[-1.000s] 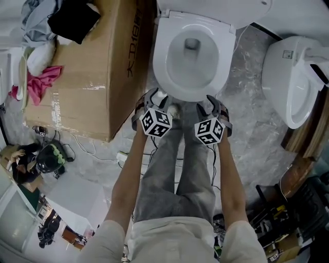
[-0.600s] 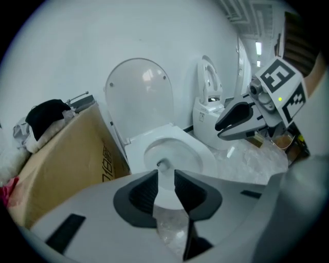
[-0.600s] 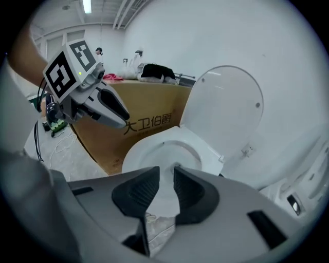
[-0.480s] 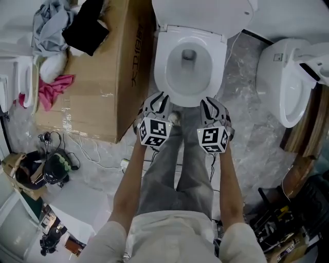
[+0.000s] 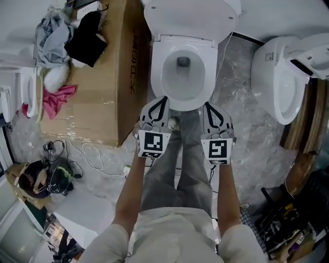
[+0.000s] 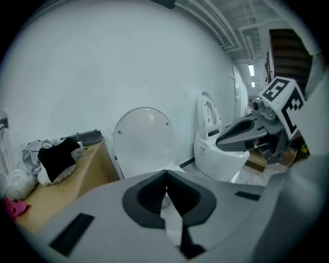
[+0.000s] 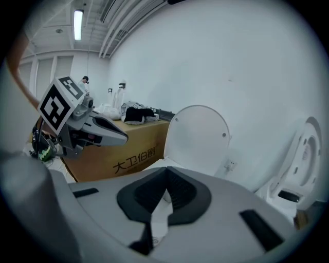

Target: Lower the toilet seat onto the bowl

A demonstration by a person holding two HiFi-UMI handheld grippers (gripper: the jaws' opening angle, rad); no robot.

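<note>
Cardboard box (image 5: 97, 87): stood hard against the bowl's left side with clothes (image 5: 67, 41) heaped on top, so there was little side room there.
Left gripper (image 5: 163, 99): jaws pressed together on nothing, as its own view (image 6: 166, 177) showed; it hung just off the bowl's front-left edge.
Bowl (image 5: 206, 87): lay dead ahead between the two grippers, its long axis running away from the person, with a white ring flat round the opening. Whether that ring was a seat ring or the bare rim could not be told.
Toilet seat (image 5: 193, 15): taken to be the solid white panel raised at the bowl's far end (image 6: 144, 138) (image 7: 198, 136), close before the wall; its hinge line ran left to right across the rear.
Reach: the panel lay forward and beyond both grippers, the whole bowl between; neither looked nearer.
Right gripper (image 5: 208, 106): jaws likewise together and empty (image 7: 167, 172), just off the front-right edge.
Open room: marbled floor to the right, then a second toilet (image 5: 280, 77) well apart; the path over the bowl looked clear.
</note>
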